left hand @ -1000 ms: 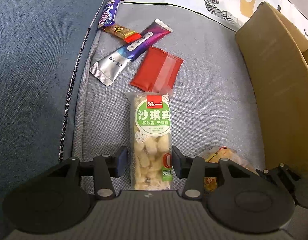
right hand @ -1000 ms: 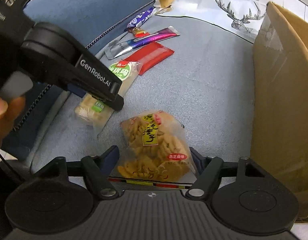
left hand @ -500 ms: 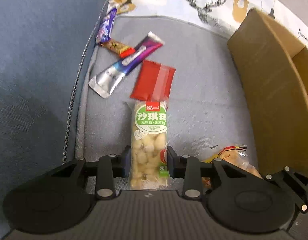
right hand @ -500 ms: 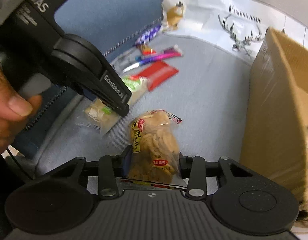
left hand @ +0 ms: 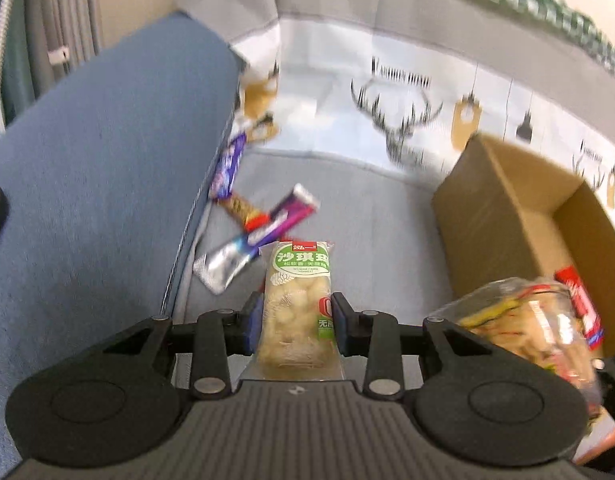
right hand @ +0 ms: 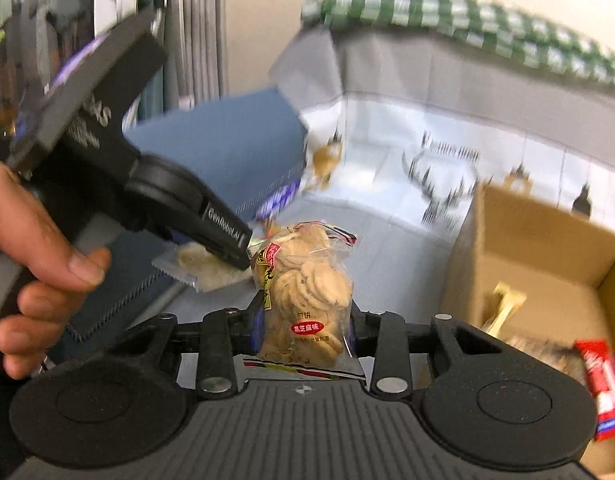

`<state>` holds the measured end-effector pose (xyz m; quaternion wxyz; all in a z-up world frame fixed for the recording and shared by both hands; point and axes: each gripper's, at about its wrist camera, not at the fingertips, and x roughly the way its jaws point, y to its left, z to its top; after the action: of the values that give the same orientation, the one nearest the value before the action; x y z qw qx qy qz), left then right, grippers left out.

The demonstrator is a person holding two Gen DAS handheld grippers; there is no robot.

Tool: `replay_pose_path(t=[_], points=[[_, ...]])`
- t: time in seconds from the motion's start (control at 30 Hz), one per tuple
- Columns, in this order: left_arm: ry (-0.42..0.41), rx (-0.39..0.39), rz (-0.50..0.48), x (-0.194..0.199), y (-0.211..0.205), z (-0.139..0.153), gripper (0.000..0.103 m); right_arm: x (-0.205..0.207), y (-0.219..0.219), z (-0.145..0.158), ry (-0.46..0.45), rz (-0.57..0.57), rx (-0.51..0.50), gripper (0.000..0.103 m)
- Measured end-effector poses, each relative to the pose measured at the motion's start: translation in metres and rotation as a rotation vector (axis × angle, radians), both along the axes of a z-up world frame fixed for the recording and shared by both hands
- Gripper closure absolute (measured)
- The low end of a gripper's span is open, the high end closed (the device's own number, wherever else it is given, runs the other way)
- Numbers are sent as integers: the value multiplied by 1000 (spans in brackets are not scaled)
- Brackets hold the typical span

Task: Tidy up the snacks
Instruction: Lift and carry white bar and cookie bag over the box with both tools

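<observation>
Left gripper (left hand: 294, 322) clamped on green-label rice-puff bar (left hand: 297, 300), pads pressing both long sides, bar held off the sofa seat (left hand: 363, 240), label end pointing away from camera. Jaws just been closing, bar between them. Right gripper (right hand: 306, 330) clamped on clear bag of round crackers (right hand: 307, 288), bag upright between pads, clear of the seat; jaws just been closing too, bag between them. Same cracker bag (left hand: 523, 320) seen at right edge of left view, in front of the cardboard box (left hand: 503, 216). Box open on top, standing on right part of seat; inside, red wrapper (right hand: 603, 384) and a yellowish packet (right hand: 505, 308), rest blurred. On the seat by the blue armrest cushion (left hand: 107, 184): silver-and-purple long packet (left hand: 259, 236), small brown-and-red bar (left hand: 245, 210), purple wrapper (left hand: 227, 168) against the cushion edge. Silver packet just beyond the held bar's far end. Hand (right hand: 35, 264) wrapped round left gripper's handle in right view. Deer-print cloth (left hand: 399, 120) across the sofa back. Heavy motion blur in both views.
</observation>
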<state>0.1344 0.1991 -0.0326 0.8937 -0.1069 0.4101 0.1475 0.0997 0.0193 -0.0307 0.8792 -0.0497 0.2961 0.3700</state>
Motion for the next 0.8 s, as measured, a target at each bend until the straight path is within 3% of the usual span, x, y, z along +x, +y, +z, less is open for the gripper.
replay_pose_path(t=[0.13,0.53,0.8], points=[[-42,14,11,6,-12,6,64,6,-24,14,-41,-30,58,65],[-58,30,-21,29,-47,-1,64,34,-77,24,-34,-113,125,65],[-177,69,-54,31,-77,14,64,38,-107,34,-56,-150,172,65]])
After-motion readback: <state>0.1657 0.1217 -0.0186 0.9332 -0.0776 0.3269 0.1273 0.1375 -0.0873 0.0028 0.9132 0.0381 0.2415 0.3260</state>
